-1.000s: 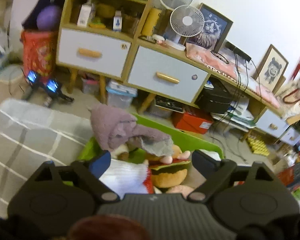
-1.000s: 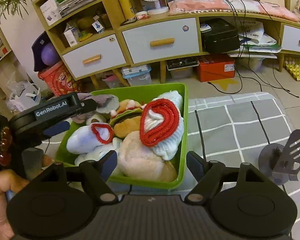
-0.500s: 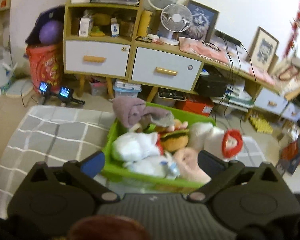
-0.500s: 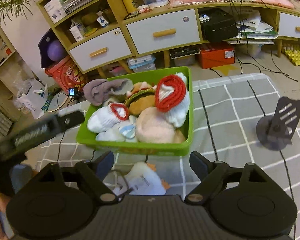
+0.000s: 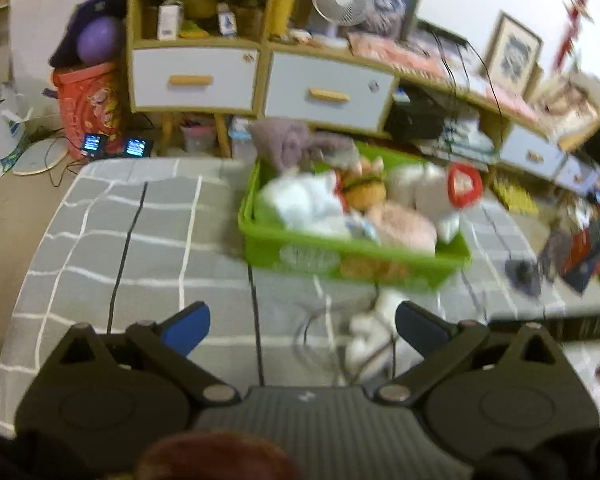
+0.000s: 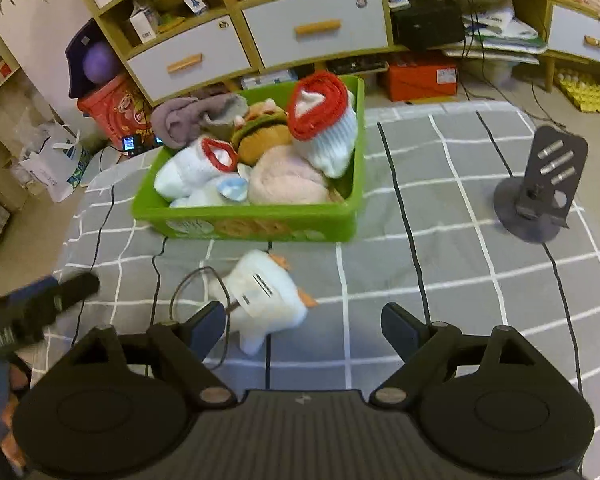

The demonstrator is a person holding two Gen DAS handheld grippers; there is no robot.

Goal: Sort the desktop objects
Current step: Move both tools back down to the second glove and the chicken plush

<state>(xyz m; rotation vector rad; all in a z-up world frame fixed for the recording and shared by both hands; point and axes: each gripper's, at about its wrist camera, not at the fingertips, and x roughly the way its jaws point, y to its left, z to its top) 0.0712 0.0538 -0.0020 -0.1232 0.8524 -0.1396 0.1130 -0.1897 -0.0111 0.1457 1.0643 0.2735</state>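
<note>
The black two-finger left claw point(image 5: 302, 322) with blue fingertip pads point(image 5: 186, 326) is hovering with its jaws spread wide and nothing between them, above a worktop covered in grey cloth with white grid lines point(image 5: 140, 224). Ahead and to the right, a bright green rectangular plastic basket point(image 5: 284, 246) is sitting on the cloth, heaped with soft items: a mauve rolled towel point(image 5: 280, 138), white socks point(image 5: 304, 202), a red-cuffed sock point(image 5: 465, 186). A blurred white plush toy point(image 5: 374, 326) is lying just in front of the basket, beside thin dark cables point(image 5: 256, 320).
</note>
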